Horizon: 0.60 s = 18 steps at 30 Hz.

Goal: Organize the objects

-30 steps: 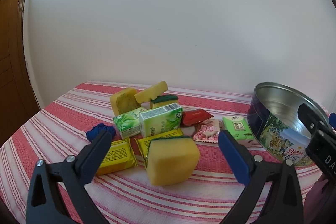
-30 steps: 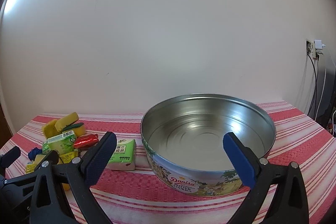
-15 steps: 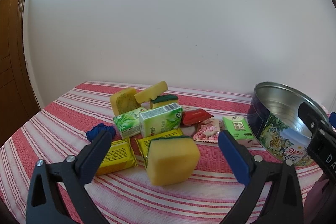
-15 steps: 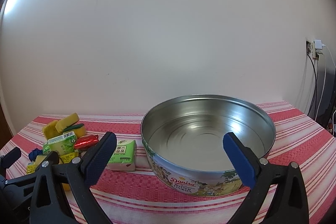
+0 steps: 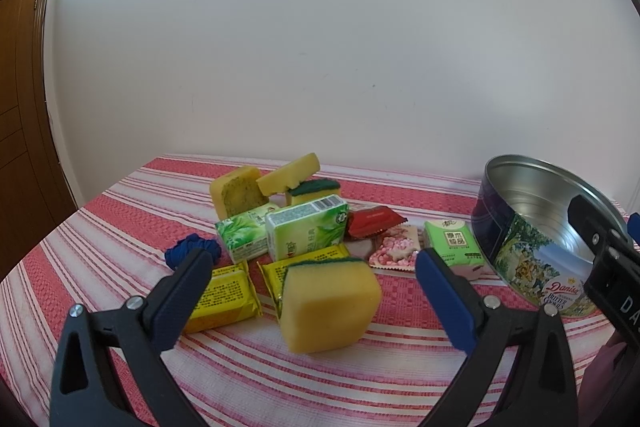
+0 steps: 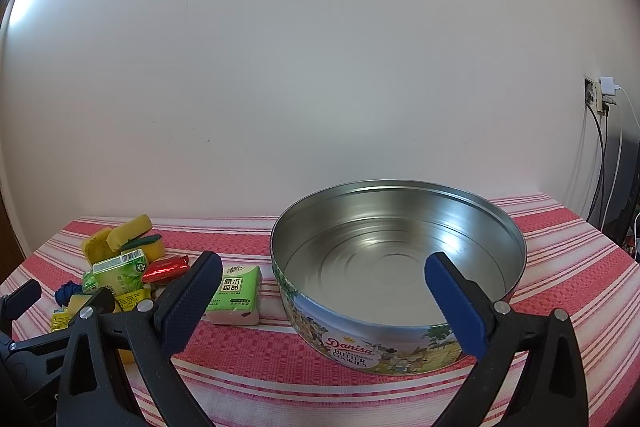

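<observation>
Sponge (image 5: 328, 303) sits on the striped surface (image 5: 120, 211) right between the left tool's (image 5: 316, 291) wide-open jaws; right tool (image 6: 324, 301) gapes at the empty tin (image 6: 400, 343). Squeeze too hard and it'll probably squish out, knocking the yellow packets (image 5: 228, 295)

Bright, even daylight from upper left; soft shadows; sharp focus; fisheye bending, dark corners.

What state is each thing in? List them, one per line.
Left gripper: jaws open, holding nothing.
Right gripper: jaws open, holding nothing.
Danisa cookie tin: lid off, empty, upright.
Nearest yellow sponge: lying loose on the tablecloth.
Green tissue pack: sealed, lying flat.
</observation>
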Tool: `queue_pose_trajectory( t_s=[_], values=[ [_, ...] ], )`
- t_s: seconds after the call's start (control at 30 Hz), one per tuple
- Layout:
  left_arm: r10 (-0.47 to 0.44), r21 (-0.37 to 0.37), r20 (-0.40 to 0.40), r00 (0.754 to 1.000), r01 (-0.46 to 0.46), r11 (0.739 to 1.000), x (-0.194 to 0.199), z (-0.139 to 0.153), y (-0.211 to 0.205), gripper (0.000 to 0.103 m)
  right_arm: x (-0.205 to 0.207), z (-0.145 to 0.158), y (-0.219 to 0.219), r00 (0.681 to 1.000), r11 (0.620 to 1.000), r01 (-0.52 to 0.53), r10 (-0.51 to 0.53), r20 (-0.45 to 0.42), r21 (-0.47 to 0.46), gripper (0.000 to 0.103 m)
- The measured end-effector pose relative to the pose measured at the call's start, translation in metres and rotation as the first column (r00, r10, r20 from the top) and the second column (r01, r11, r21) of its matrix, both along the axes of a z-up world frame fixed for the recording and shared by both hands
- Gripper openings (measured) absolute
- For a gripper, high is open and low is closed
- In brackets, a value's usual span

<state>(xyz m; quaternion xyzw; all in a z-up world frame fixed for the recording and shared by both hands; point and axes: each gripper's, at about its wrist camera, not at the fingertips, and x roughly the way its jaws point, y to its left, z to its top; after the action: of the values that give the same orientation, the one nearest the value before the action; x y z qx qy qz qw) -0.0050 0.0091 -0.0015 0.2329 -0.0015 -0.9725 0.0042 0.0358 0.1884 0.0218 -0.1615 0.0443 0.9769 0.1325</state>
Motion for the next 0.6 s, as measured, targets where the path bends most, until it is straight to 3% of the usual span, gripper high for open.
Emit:
queue_pose_trajectory(
  t_s=[0.4,0.6],
  values=[
    [-0.007,0.023,0.038,0.999,0.006,1.000,0.006,-0.005,-0.019,0.103,-0.001,-0.002,-0.002,0.999,1.000,-0.029,0.029,0.016,-0.007,0.102],
    [0.024,-0.021,0.026,0.999,-0.024,1.000,0.021,-0.001,-0.053,0.103,-0.003,-0.004,-0.007,0.995,0.996,-0.089,0.089,0.032,-0.025,0.102]
  ],
)
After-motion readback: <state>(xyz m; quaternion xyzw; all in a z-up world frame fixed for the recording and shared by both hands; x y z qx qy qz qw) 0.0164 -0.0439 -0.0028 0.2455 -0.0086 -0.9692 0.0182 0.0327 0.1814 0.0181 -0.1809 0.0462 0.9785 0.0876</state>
